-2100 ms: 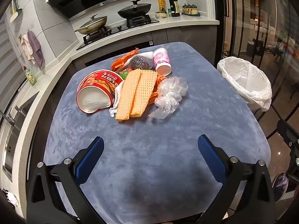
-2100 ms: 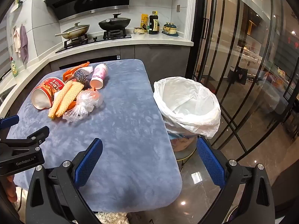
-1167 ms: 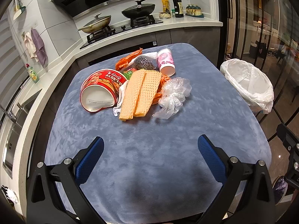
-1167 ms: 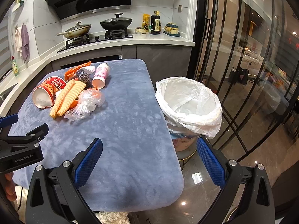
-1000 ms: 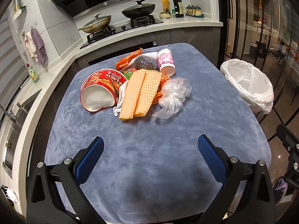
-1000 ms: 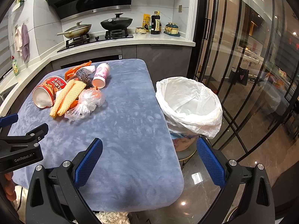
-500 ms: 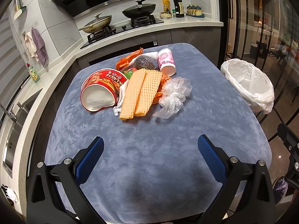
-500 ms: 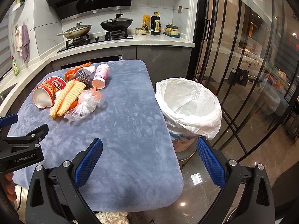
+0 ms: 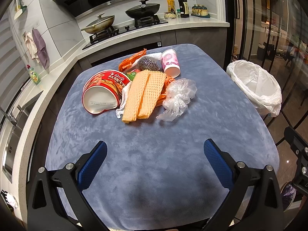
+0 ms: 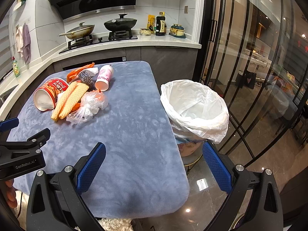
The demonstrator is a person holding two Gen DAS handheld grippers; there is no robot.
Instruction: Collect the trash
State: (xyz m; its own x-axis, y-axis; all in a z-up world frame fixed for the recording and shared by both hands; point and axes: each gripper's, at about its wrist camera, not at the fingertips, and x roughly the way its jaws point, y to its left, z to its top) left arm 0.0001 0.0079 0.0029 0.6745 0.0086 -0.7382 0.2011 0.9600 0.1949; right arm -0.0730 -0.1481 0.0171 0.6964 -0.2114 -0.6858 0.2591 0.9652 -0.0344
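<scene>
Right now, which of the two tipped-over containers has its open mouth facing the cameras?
The pink paper cup; the red noodle bowl shows its white base instead.

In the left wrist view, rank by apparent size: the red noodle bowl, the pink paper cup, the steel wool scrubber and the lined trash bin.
1. lined trash bin
2. red noodle bowl
3. and 4. pink paper cup and steel wool scrubber look about alike; the scrubber is partly hidden, so I won't rank them.

Two lidded pans (image 9: 142, 9) are sitting on the stove (image 9: 125, 28). A dark bottle (image 10: 160, 27) is standing on the counter (image 10: 134, 42). Cloths (image 9: 37, 47) are hanging on the wall.
</scene>
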